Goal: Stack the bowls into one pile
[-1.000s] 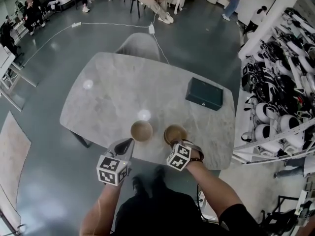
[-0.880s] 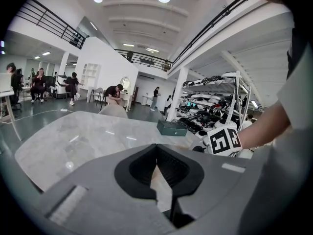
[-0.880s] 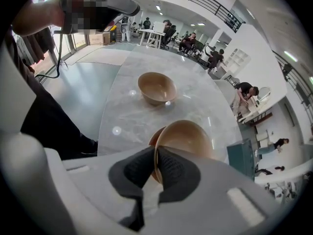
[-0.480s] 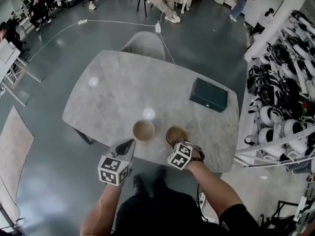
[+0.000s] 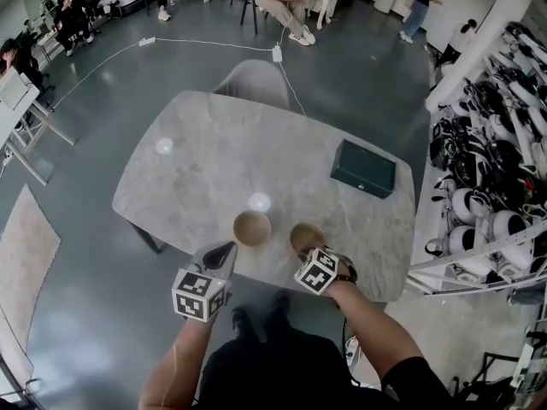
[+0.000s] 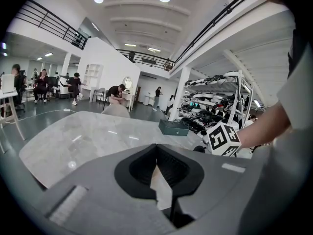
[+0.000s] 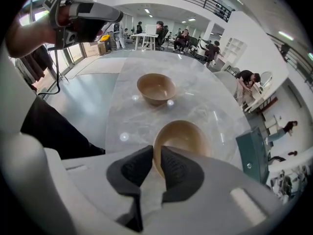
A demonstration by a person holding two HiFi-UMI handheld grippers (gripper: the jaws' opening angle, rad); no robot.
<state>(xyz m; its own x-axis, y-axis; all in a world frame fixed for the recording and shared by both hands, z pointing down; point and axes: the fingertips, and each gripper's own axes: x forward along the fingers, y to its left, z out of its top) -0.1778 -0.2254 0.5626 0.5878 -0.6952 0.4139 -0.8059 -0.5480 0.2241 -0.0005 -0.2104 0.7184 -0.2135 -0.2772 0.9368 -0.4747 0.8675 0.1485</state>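
Bowls (image 5: 253,228) side by side on table (image 5: 214,161); green box (image 5: 363,168) well apart.

Left bowl (image 5: 252,228) and right bowl (image 5: 307,237) are the same plain tan-brown, no pattern at all. Table (image 5: 214,161) is pale grey marble with faint whitish veining and a couple of bright light spots on it. Box (image 5: 363,168) is dark green. Left gripper (image 5: 226,249) and right gripper (image 7: 156,153) are light grey with black pads (image 7: 134,168), and the cube (image 5: 198,293) on each is white with black square markers. Floor (image 5: 102,92) is glossy dark grey, chair (image 5: 252,79) grey, cable (image 5: 205,43) white, sleeve (image 5: 410,374) black.
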